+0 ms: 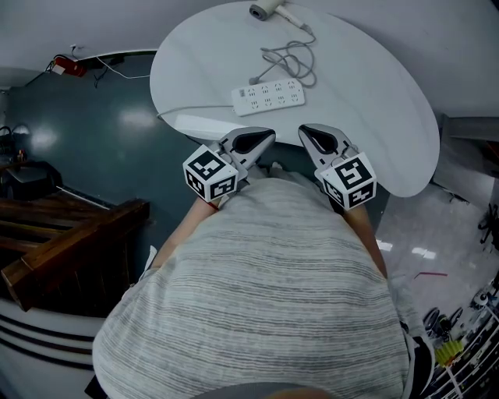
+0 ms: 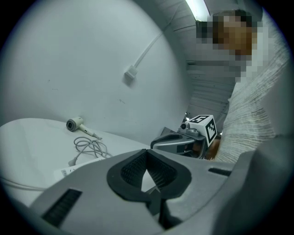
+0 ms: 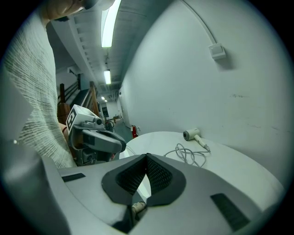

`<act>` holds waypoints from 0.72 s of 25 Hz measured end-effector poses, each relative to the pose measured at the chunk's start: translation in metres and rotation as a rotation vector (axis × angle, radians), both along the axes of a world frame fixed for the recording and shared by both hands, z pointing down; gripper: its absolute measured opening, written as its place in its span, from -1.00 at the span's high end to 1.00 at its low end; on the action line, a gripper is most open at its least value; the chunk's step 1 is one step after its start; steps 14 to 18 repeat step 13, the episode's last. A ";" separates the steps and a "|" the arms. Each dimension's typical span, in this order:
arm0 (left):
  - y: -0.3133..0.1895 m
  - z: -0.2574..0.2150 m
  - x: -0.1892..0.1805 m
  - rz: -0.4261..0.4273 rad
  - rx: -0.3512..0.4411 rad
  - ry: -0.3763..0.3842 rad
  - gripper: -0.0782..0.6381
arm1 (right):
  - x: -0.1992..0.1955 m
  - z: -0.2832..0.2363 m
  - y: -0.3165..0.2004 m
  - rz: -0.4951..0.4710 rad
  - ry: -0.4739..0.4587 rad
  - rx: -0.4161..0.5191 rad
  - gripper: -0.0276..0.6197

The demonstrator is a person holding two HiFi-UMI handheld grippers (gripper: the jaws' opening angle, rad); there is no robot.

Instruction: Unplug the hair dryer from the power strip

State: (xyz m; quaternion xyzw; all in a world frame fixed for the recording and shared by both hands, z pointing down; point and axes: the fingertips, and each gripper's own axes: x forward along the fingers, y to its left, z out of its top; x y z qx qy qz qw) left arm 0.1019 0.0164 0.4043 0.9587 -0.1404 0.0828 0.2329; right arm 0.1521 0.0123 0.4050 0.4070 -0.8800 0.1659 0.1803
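Observation:
A white hair dryer (image 1: 269, 9) (image 2: 75, 124) (image 3: 192, 134) lies at the far edge of the round white table (image 1: 374, 117). Its grey cord (image 1: 292, 58) (image 2: 89, 148) (image 3: 188, 153) coils toward the white power strip (image 1: 267, 96) (image 2: 69, 171). The plug end (image 1: 255, 80) rests at the strip's far left corner; whether it sits in a socket I cannot tell. My left gripper (image 1: 257, 140) (image 2: 147, 153) and right gripper (image 1: 316, 140) (image 3: 147, 157) hover side by side over the table's near edge, short of the strip. Both are shut with nothing between the pads.
The strip's own white cable (image 1: 187, 109) runs off the table's left side. A dark wooden bench (image 1: 70, 241) stands on the floor at the left, and a red extinguisher (image 1: 69, 66) lies by the far wall. A small box (image 2: 131, 74) (image 3: 217, 50) is mounted on the wall.

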 end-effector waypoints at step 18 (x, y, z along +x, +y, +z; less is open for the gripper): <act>-0.014 0.005 -0.001 -0.001 -0.025 -0.002 0.76 | 0.001 0.006 -0.015 -0.013 0.000 -0.022 0.84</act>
